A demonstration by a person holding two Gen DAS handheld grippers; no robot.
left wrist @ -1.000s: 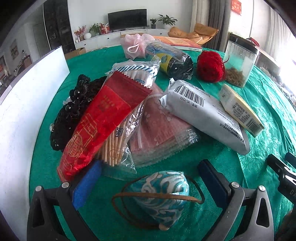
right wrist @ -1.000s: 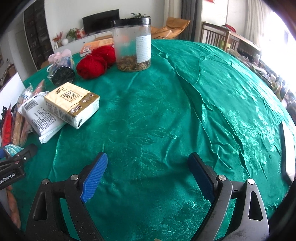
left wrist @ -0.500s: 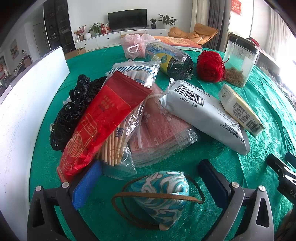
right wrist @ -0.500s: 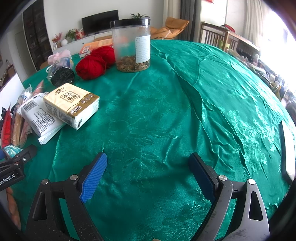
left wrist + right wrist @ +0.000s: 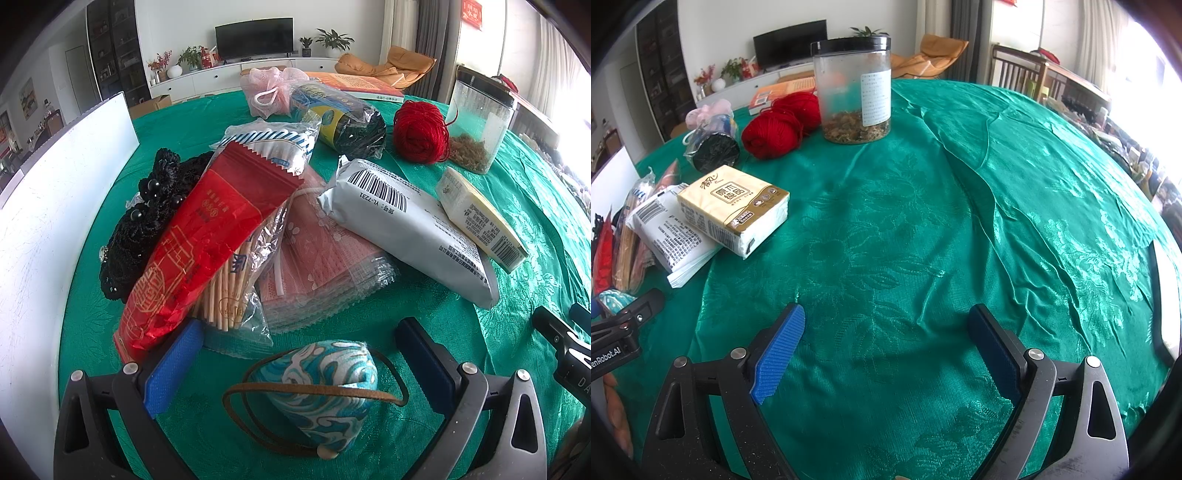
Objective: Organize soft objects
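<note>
- Left wrist view: the left gripper point(image 5: 295, 363) has its jaws spread wide on either side of a teal patterned pouch point(image 5: 319, 384), not touching it and holding nothing. The pouch lies on the green-clothed desk point(image 5: 517, 206) at its near edge, with a brown cord point(image 5: 317, 390) looped loosely over and around it.
- Just beyond the pouch a heap crowds the left half of the desk: a red chopstick packet point(image 5: 207, 240) that reaches almost to the blue left pad, a stack of pink masks point(image 5: 325, 254), a grey barcode packet point(image 5: 406, 225), a black beaded bag point(image 5: 147, 214) and red yarn point(image 5: 419, 131). A white board point(image 5: 55, 206) runs along the left edge.
- Risk, as a judgement: closing here could snag the cord instead of the pouch body, or the left pad could catch the red packet and drag the heap.
- Right wrist view: the right gripper point(image 5: 886, 350) hangs over bare cloth near the desk's right side, jaws wide apart and empty. A tissue pack point(image 5: 733, 208) rests on the grey packet by the left edge; a clear jar point(image 5: 855, 94) stands toward the far edge beside the yarn.
- Compared with a second ago, both views look almost unchanged; neither gripper has visibly shifted, and the pouch lies where it did.
</note>
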